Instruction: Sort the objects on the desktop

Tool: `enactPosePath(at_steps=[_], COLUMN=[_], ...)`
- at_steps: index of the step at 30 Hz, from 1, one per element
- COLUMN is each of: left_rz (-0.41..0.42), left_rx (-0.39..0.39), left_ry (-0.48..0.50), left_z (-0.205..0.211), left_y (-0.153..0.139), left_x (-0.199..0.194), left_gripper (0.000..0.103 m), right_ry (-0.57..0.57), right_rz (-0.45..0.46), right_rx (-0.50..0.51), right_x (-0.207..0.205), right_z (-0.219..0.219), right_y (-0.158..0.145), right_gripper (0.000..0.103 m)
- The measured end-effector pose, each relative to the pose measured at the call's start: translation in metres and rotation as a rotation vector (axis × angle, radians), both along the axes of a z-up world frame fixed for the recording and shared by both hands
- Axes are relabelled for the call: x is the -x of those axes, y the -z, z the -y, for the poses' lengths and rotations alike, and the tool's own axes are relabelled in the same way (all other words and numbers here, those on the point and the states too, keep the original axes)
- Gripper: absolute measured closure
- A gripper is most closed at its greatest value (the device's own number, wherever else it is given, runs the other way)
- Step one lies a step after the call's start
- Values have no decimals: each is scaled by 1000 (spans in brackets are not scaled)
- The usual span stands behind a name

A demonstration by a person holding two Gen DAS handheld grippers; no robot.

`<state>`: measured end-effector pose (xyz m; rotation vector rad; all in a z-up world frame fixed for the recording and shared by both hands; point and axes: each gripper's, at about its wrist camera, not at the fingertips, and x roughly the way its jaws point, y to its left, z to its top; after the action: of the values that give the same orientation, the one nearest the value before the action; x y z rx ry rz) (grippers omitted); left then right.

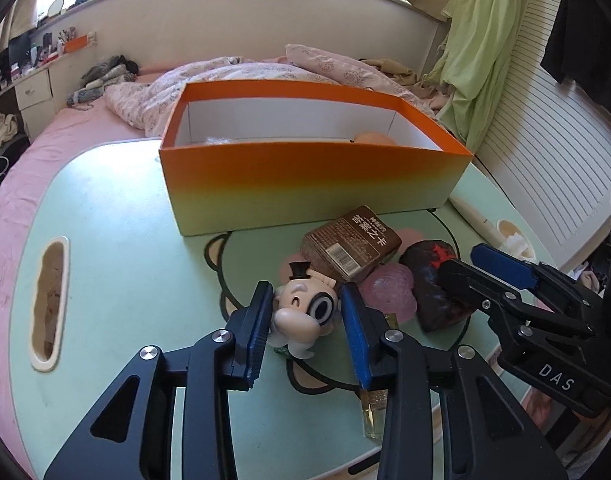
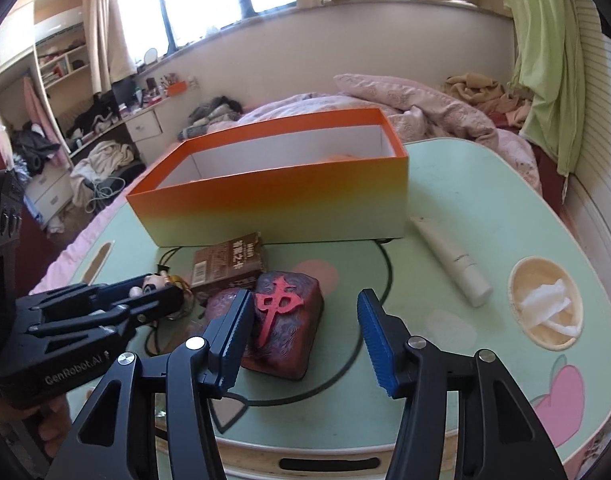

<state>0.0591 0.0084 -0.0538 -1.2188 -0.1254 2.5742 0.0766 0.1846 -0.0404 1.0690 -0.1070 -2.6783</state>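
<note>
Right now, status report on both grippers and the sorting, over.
Left gripper jaws around the toy figure, not yet clamped. Right gripper jaws open beside the red mahjong block. Orange box clear behind; brown packet crowds both.

Figurine [image 1: 305,312], mahjong block [image 2: 283,328] before box [image 1: 305,188]

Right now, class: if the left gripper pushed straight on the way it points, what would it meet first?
The left gripper would most likely meet the toy figurine lying between its fingers first; the brown packet lies beyond.
</note>
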Motion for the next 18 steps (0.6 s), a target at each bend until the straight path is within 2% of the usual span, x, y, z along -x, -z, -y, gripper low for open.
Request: enactPosePath(at_steps=[3, 6, 11, 14, 16, 18], left_rz=[9, -17, -3, -7, -5, -2], left_rx=[22, 62, -1, 3, 2, -2], left_ry=[7, 12, -25, -35, -41, -48], left_z=[-3, -8, 2, 9, 14, 19], left_y=[5, 6, 5, 2, 0, -2], left_x=[2, 0, 0, -2, -2, -3], left_gripper=[65, 65, 65, 65, 65, 65], right_ry=[-10, -22, -33, -18, -8, -7], right_rz=[5, 15, 42, 39, 41, 54], right_rx=[-5, 15, 11, 0, -17, -29], right_x=[1, 1, 1, 0, 1, 2], right_z=[4, 5, 14, 17, 17, 14], right_y=[0, -2, 4, 6, 6, 8], right_gripper=[50, 50, 47, 48, 53, 55])
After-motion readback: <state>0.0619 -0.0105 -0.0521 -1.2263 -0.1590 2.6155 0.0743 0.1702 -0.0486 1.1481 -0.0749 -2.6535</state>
